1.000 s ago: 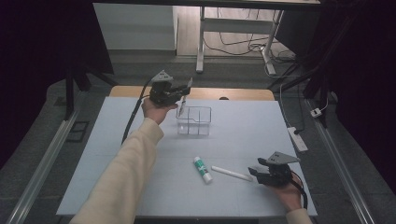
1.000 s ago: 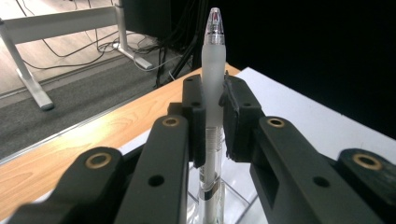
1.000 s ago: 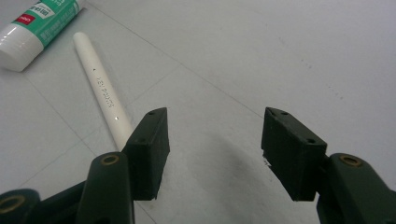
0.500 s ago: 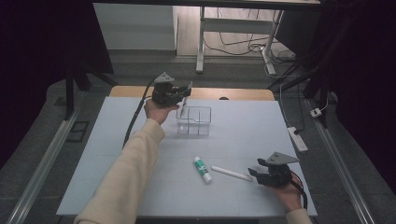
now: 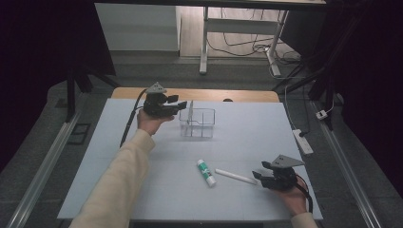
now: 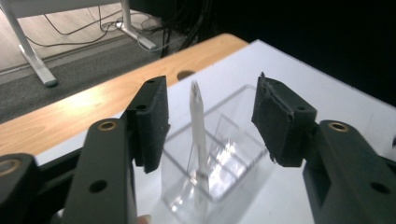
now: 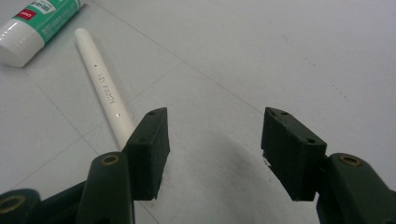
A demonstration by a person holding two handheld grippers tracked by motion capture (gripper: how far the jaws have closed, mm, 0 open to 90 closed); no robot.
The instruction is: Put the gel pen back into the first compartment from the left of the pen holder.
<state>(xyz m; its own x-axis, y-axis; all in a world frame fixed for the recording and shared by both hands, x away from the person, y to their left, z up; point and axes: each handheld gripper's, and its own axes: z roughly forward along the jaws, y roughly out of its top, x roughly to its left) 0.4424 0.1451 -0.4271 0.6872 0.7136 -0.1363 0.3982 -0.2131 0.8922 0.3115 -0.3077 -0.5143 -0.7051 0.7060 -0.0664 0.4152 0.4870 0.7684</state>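
A clear plastic organizer box (image 5: 197, 123) stands at the back middle of the white table, with a white pen (image 5: 190, 113) upright in it. My left gripper (image 5: 179, 105) hovers just left of the box, open, and the pen (image 6: 199, 126) stands between its jaws and beyond them, untouched. The box (image 6: 219, 161) sits below. A green-and-white glue stick (image 5: 206, 172) and a white pen (image 5: 235, 176) lie at the front. My right gripper (image 5: 256, 177) rests open at that pen's right end. The pen (image 7: 104, 87) runs past its left jaw, with the glue stick (image 7: 41, 22) beyond.
The white table top (image 5: 247, 142) ends at a wooden strip (image 5: 199, 94) along the back. A white power strip (image 5: 302, 141) lies at the right edge. Desk legs and cables stand on the floor behind.
The left gripper has shifted slightly toward the box. The right gripper stays where it was.
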